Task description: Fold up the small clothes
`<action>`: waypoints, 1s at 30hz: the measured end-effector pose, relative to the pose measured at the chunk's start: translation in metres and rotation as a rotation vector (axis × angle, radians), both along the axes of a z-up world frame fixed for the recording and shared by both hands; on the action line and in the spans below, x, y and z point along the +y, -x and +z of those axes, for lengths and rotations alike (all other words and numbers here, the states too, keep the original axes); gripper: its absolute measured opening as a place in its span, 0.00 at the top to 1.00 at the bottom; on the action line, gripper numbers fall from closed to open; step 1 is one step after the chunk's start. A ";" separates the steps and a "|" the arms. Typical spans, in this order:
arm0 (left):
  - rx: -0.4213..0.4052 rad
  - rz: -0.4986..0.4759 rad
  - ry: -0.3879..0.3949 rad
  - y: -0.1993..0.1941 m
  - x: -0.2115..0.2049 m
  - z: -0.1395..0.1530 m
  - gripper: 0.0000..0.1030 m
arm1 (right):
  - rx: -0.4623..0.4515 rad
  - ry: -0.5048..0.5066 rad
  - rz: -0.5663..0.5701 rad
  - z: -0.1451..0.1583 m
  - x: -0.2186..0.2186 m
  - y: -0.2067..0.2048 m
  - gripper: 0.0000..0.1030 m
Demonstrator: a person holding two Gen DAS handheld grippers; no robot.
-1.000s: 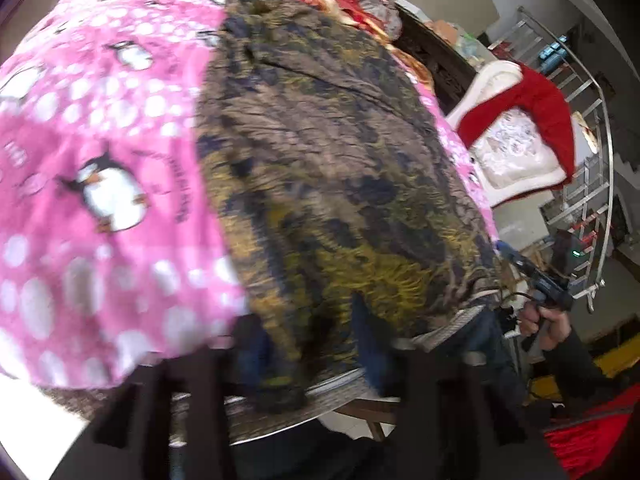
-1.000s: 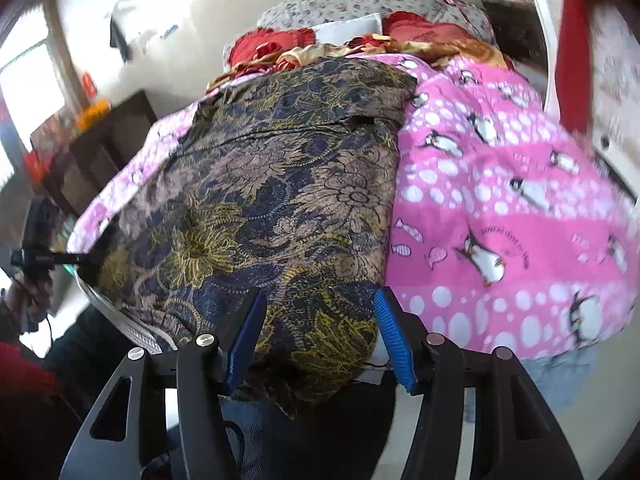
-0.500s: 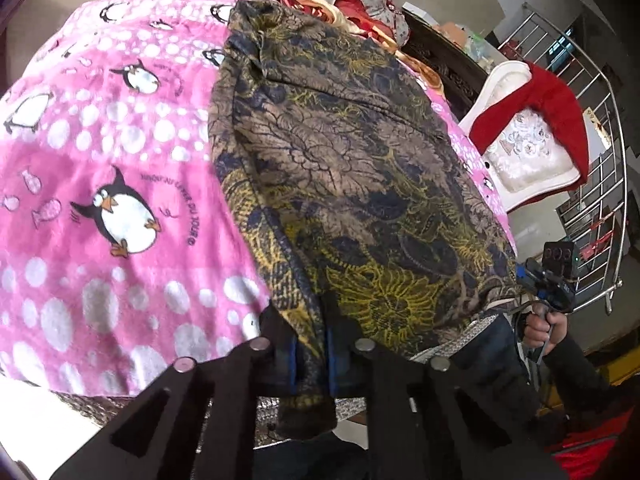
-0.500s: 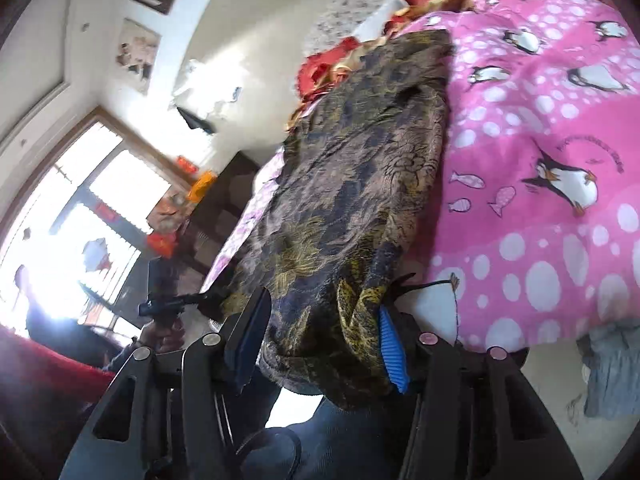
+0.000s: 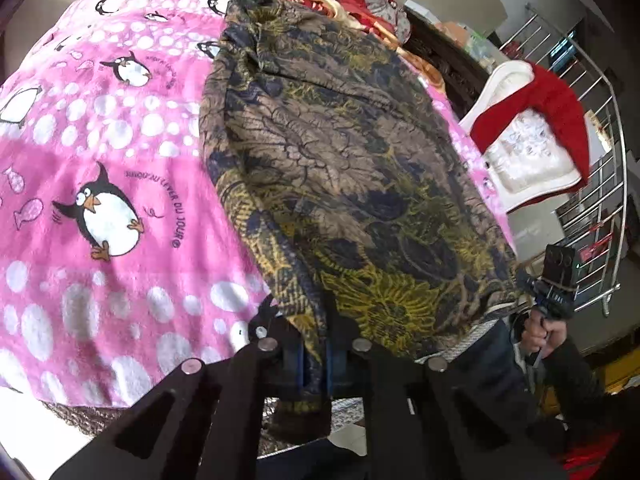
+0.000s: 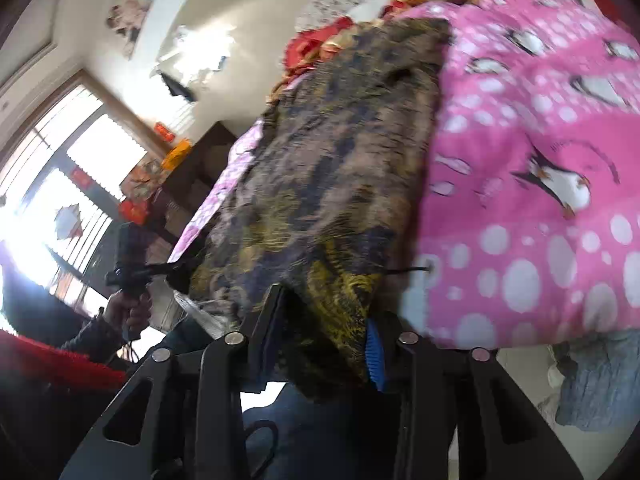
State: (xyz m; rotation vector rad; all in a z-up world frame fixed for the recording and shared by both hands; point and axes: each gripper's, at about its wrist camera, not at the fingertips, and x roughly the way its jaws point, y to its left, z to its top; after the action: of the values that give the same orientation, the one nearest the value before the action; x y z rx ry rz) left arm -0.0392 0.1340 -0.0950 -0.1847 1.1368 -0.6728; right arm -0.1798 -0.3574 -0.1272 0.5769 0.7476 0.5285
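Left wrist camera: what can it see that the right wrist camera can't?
Only the left wrist view shows the white chair draped in red and the metal railing. Only the right wrist view shows the bright window and wall pictures. Both show the patterned garment on the pink penguin blanket, its near edge between gripper jaws.

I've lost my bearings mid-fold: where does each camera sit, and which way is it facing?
Left wrist: sits on the left claw, looking down along it over the patterned garment on the pink penguin blanket; its fingers pinch the near hem. The person's other hand shows far right.
Right wrist: sits on the right claw, tilted, looking up the bed towards a window; its jaws are closing over the hem. The other hand shows at left.
Shared: garment, blanket, and each view shows the opposite claw.
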 end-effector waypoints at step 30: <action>-0.197 0.120 0.228 0.076 0.077 0.074 0.97 | -0.263 0.179 -0.023 0.112 -0.006 0.062 1.00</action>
State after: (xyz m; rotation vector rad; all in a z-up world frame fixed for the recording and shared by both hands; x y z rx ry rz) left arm -0.1155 0.2109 -0.0212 -0.3696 0.8520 -0.6974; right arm -0.2421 -0.3633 -0.0151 0.3408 0.5311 0.4984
